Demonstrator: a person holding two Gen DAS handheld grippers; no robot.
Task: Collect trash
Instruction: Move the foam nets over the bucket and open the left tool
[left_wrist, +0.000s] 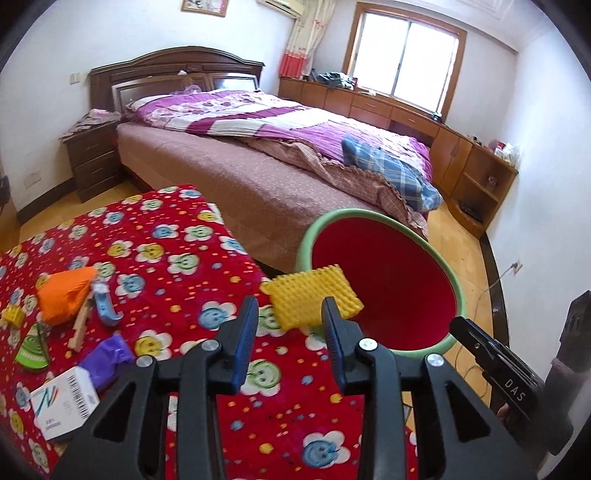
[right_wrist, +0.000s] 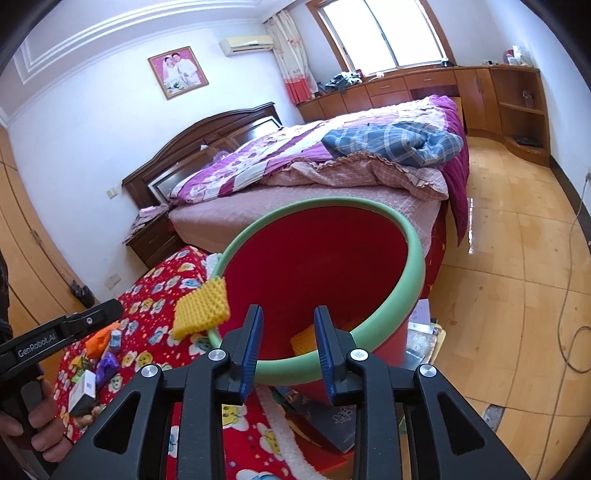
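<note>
A yellow ridged sponge (left_wrist: 312, 299) (right_wrist: 201, 314) is at the edge of the red flowered tablecloth (left_wrist: 192, 258), right beside the green rim of the red bin (left_wrist: 458, 295) (right_wrist: 417, 258). I cannot tell whether it rests on anything. My left gripper (left_wrist: 290, 332) is open just behind the sponge, its pads not pressing it. My right gripper (right_wrist: 288, 339) is open over the bin's near rim, nothing held. Another yellow piece (right_wrist: 303, 343) lies inside the bin. Left on the cloth are an orange wrapper (left_wrist: 64, 295), a purple wrapper (left_wrist: 107, 358) and a white box (left_wrist: 64, 402).
A wooden clothespin (left_wrist: 83, 325), a blue piece (left_wrist: 105, 306) and a green cone (left_wrist: 33, 347) also lie on the cloth. A bed (left_wrist: 258, 177) stands behind table and bin. Papers (right_wrist: 424, 332) sit by the bin's base. A cable (right_wrist: 576, 332) runs over the wooden floor.
</note>
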